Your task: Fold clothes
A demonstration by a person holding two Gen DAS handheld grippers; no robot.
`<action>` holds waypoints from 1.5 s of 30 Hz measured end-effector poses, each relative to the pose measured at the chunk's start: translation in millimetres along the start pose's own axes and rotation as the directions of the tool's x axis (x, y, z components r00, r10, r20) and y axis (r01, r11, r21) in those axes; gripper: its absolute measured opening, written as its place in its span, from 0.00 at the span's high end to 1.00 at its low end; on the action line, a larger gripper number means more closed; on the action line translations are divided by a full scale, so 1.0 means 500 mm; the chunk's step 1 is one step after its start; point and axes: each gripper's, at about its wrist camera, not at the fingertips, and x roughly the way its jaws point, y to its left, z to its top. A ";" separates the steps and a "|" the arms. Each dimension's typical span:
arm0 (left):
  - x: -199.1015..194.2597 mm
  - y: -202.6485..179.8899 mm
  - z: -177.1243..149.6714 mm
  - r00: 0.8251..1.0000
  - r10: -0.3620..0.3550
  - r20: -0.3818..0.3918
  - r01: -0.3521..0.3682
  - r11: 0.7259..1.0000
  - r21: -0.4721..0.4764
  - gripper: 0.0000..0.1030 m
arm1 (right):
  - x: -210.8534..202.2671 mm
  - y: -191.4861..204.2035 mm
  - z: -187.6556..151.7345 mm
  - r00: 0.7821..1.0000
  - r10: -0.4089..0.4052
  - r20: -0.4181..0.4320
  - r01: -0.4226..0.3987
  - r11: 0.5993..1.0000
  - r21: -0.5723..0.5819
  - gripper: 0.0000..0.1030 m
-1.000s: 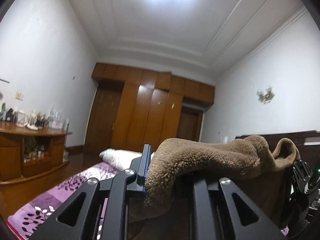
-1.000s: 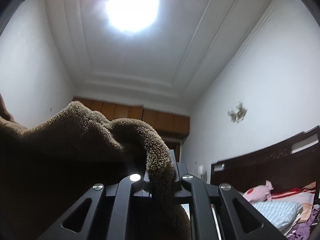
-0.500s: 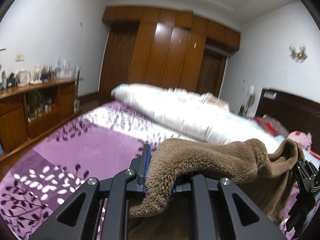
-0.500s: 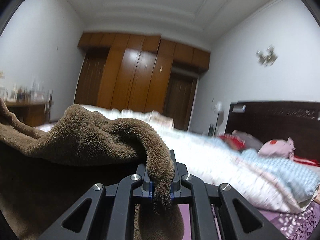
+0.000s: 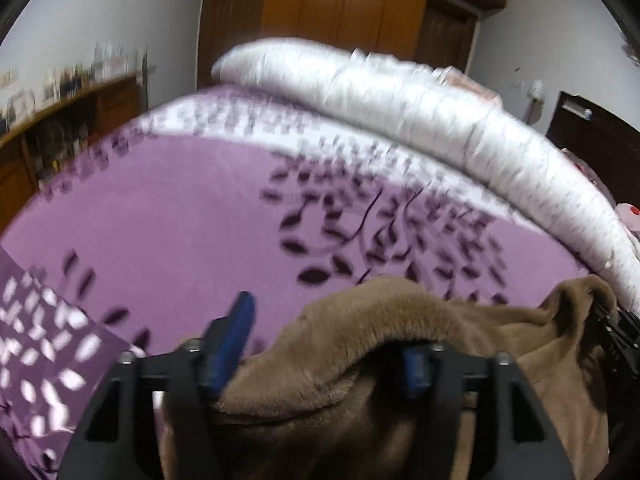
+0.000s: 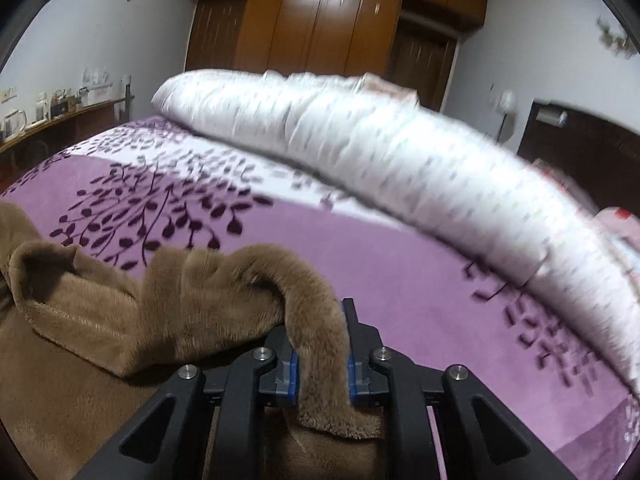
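A brown fleece garment (image 5: 360, 364) hangs between my two grippers above a purple bedspread (image 5: 168, 216). My left gripper (image 5: 320, 356) has its jaws spread wide, and the fleece lies loosely draped over and between them. My right gripper (image 6: 320, 356) is shut on a fold of the same garment (image 6: 316, 320); the rest of it slumps to the left (image 6: 80, 300). The right gripper's black frame (image 5: 616, 340) shows at the right edge of the left wrist view, under the fleece.
A rolled white quilt (image 6: 360, 152) lies across the far side of the bed. A wooden wardrobe (image 6: 332, 12) stands behind it. A sideboard with bottles (image 6: 52, 108) is on the left, a dark headboard (image 6: 580, 140) on the right.
Both grippers have tilted down from the ceiling toward the bed. The left gripper's jaws, clamped on the fleece earlier, have opened wide. The right gripper keeps its hold.
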 end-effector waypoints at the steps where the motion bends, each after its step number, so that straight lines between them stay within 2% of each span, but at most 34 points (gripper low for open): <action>1: 0.013 0.011 0.001 1.000 -0.003 -0.021 0.003 1.000 -0.027 0.22 | 0.008 -0.010 0.000 0.999 0.033 -0.025 -0.032 0.999 0.022 0.71; 3: 0.038 0.041 0.001 0.998 -0.025 -0.063 0.019 0.995 -0.095 0.21 | 0.021 -0.031 -0.003 0.993 0.092 -0.071 -0.087 0.994 0.070 0.28; 4: 0.045 0.056 0.003 0.996 -0.034 -0.081 0.023 0.991 -0.132 0.21 | 0.014 -0.029 -0.008 0.993 0.090 -0.069 -0.085 0.993 0.081 0.26; 7: 0.041 0.083 0.008 0.995 -0.042 -0.094 0.023 0.981 -0.194 0.21 | -0.011 -0.031 -0.010 0.997 0.066 -0.049 -0.061 0.993 0.102 0.26; 9: 0.028 0.087 0.011 0.995 -0.040 -0.092 0.020 0.979 -0.201 0.21 | -0.032 -0.038 0.001 0.999 0.048 -0.024 -0.045 0.992 0.114 0.26; 12: 0.000 0.085 0.014 0.995 -0.050 -0.086 0.032 0.979 -0.199 0.20 | -0.063 -0.045 0.012 0.997 0.072 0.006 -0.072 0.989 0.131 0.26; 15: -0.027 0.083 0.013 0.995 -0.068 -0.079 0.051 0.979 -0.198 0.18 | -0.094 -0.030 0.022 0.990 0.140 0.014 -0.140 0.986 0.088 0.26; 17: -0.053 0.084 0.007 0.995 -0.072 -0.065 0.059 0.981 -0.185 0.17 | -0.111 0.005 0.019 0.977 0.210 -0.026 -0.210 0.978 0.006 0.26; 19: -0.071 0.088 0.004 0.997 -0.067 -0.048 0.058 0.982 -0.181 0.15 | -0.107 0.054 0.007 0.954 0.277 -0.112 -0.288 0.954 -0.088 0.26; 23: -0.097 0.102 -0.004 0.999 -0.044 -0.031 0.038 0.984 -0.176 0.14 | -0.061 0.121 -0.011 0.924 0.295 -0.244 -0.343 0.921 -0.184 0.26; 27: -0.097 0.068 -0.014 0.995 -0.080 -0.061 0.073 0.992 -0.104 0.09 | -0.005 0.141 -0.006 0.894 0.310 -0.324 -0.374 0.914 -0.157 0.26; 31: -0.089 0.021 -0.024 0.986 -0.131 -0.107 0.130 0.991 -0.015 0.06 | 0.051 0.139 0.029 0.869 0.344 -0.357 -0.395 0.915 -0.079 0.26; 33: -0.055 -0.013 -0.017 0.971 -0.187 -0.147 0.188 0.982 -0.006 0.04 | 0.080 0.129 0.054 0.869 0.354 -0.347 -0.384 0.923 -0.020 0.26; 34: -0.036 -0.024 -0.013 0.964 -0.207 -0.169 0.208 0.978 -0.016 0.03 | 0.090 0.121 0.065 0.880 0.344 -0.328 -0.364 0.931 0.001 0.26; 36: 0.017 -0.037 -0.002 0.958 -0.194 -0.209 0.190 0.981 -0.038 0.03 | 0.110 0.106 0.088 0.901 0.322 -0.291 -0.325 0.945 0.042 0.26; 38: 0.060 -0.037 0.014 0.966 -0.138 -0.220 0.135 0.990 -0.026 0.03 | 0.123 0.099 0.095 0.910 0.315 -0.269 -0.307 0.949 0.073 0.26; 41: 0.111 -0.018 0.037 0.970 -0.074 -0.232 0.061 0.996 -0.065 0.03 | 0.140 0.104 0.088 0.909 0.309 -0.279 -0.300 0.951 0.075 0.26; 45: 0.123 -0.006 0.033 0.971 -0.067 -0.230 0.050 0.996 -0.077 0.03 | 0.156 0.116 0.074 0.905 0.302 -0.300 -0.300 0.952 0.054 0.26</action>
